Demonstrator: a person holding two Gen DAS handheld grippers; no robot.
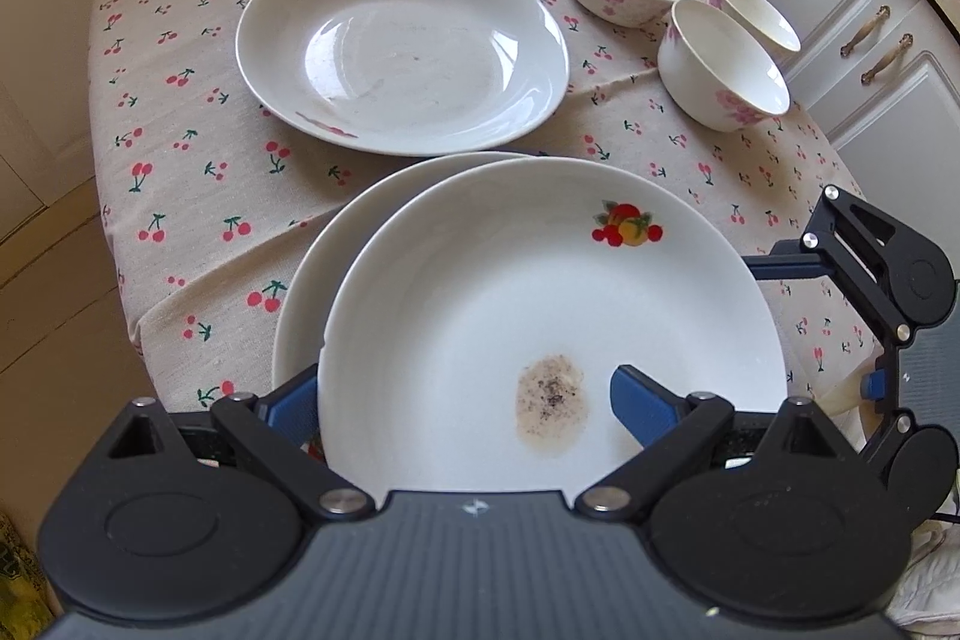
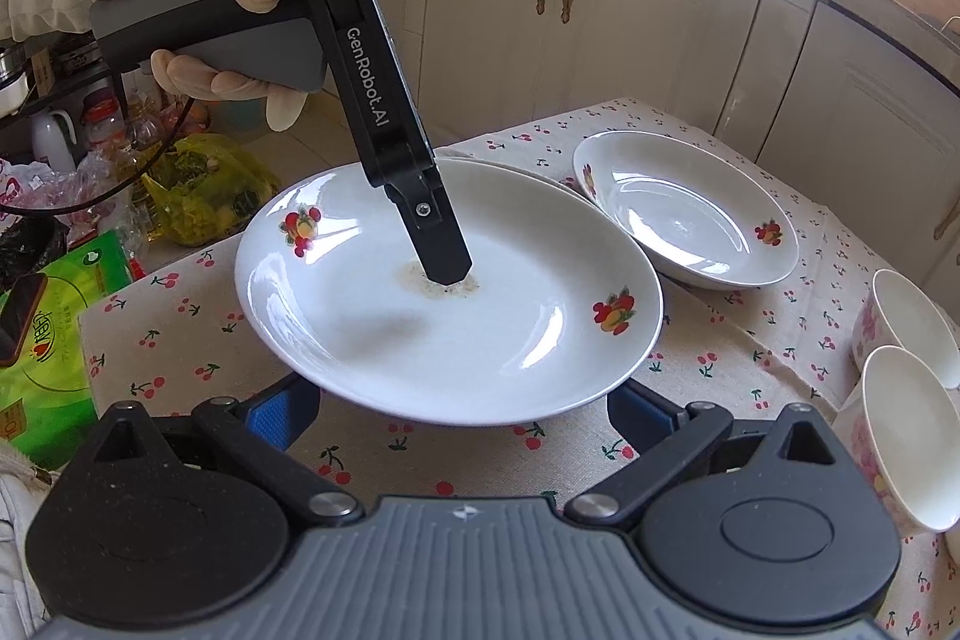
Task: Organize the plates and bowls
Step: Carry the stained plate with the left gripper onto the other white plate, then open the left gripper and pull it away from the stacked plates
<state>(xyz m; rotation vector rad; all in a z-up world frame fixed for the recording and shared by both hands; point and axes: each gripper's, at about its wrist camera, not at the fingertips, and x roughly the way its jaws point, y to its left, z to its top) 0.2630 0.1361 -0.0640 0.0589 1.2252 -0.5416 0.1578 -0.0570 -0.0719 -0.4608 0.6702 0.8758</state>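
The left gripper stands spread over the stained top plate, one finger down at its middle. That plate sits on another plate on the cherry tablecloth. The right gripper is spread at its near rim, a third plate and bowls beyond

I see a cherry-print tablecloth under everything — cream cabinets far behind, a yellow bag and green packet at left.
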